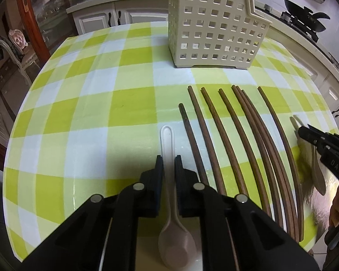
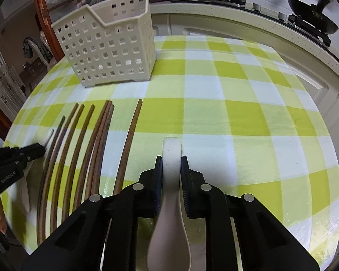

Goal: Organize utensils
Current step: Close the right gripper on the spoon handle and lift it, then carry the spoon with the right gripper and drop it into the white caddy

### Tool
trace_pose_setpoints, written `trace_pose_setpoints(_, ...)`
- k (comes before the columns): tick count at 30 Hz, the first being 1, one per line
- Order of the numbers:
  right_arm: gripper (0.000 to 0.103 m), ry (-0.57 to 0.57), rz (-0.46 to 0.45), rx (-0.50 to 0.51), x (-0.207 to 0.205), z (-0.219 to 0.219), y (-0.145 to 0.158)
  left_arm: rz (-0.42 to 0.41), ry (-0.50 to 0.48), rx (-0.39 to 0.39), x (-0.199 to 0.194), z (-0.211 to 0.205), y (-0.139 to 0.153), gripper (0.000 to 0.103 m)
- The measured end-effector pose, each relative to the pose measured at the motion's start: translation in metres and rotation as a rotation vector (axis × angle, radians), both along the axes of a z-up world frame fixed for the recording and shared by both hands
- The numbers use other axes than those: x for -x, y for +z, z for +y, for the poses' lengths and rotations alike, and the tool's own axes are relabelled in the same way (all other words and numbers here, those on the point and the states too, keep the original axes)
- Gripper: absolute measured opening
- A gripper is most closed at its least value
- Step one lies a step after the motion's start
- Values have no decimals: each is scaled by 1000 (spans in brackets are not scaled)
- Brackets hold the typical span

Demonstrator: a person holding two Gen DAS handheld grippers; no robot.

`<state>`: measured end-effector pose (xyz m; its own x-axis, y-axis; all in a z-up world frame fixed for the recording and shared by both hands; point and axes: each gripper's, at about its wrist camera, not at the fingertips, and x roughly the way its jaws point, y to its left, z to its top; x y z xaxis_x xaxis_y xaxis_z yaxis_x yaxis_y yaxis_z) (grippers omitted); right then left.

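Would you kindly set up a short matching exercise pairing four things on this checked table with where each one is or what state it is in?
Things:
1. slim spoon
2. broad spoon
3. basket
4. chopsticks

States:
A. standing upright at the far side of the table
B. handle clamped in the right gripper
C. lying loose in a row between the two spoons
D. handle clamped in the left gripper

Pairs: 1-D, 2-B, 3-A, 4-C
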<state>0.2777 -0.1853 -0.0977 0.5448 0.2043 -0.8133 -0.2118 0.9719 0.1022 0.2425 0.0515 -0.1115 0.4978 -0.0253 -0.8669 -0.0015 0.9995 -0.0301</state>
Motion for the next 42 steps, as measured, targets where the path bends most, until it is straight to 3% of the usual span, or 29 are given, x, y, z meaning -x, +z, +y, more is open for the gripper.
trace_pose_setpoints(13, 17, 14, -145, -107, 13, -13, 39, -178, 16, 35, 22, 3, 50, 11)
trace_pose_setpoints(29, 17, 68, -308, -80, 35, -3, 82, -347, 4, -9, 56, -5, 94, 10)
trace_pose_setpoints(35, 17, 99, -411, -81, 19, 9, 112, -415, -22, 20, 39, -7, 134, 10)
trace_pose_setpoints(42, 17, 131, -506, -127, -28, 28, 160, -517, -55, -14, 2, -17, 197, 10)
